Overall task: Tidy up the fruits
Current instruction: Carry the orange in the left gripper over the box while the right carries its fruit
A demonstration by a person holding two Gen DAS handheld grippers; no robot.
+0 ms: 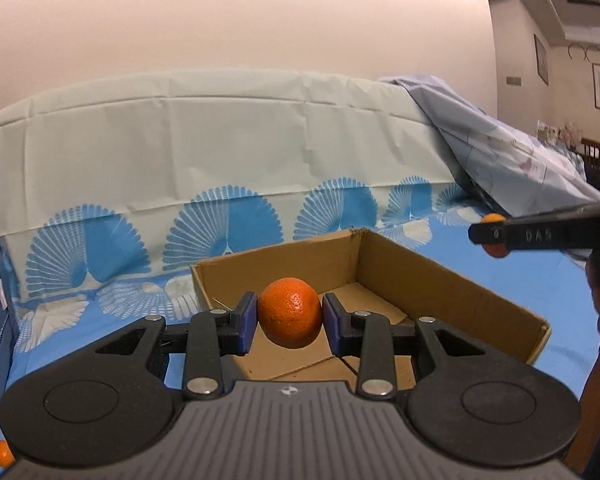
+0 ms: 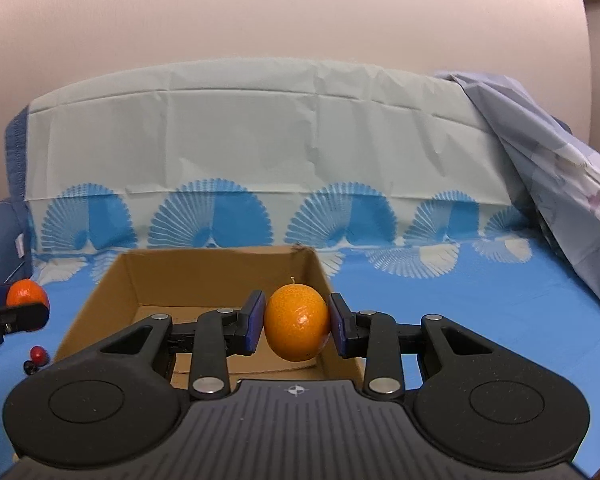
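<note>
Two grippers each hold a citrus fruit over an open cardboard box on a blue-patterned cloth.

Left wrist view: the left gripper (image 1: 290, 314) has its fingers closed on a deep-orange mandarin (image 1: 290, 312), held above the near end of the cardboard box (image 1: 440, 280); the right gripper (image 1: 494, 240) shows at the right edge, above the cloth (image 1: 500, 276) beyond the box. Right wrist view: the right gripper's fingers (image 2: 254, 320) clamp a yellow-orange citrus (image 2: 298, 322) above the box's near right corner; small red and dark fruits (image 2: 36, 356) lie on the cloth left of the box.
</note>
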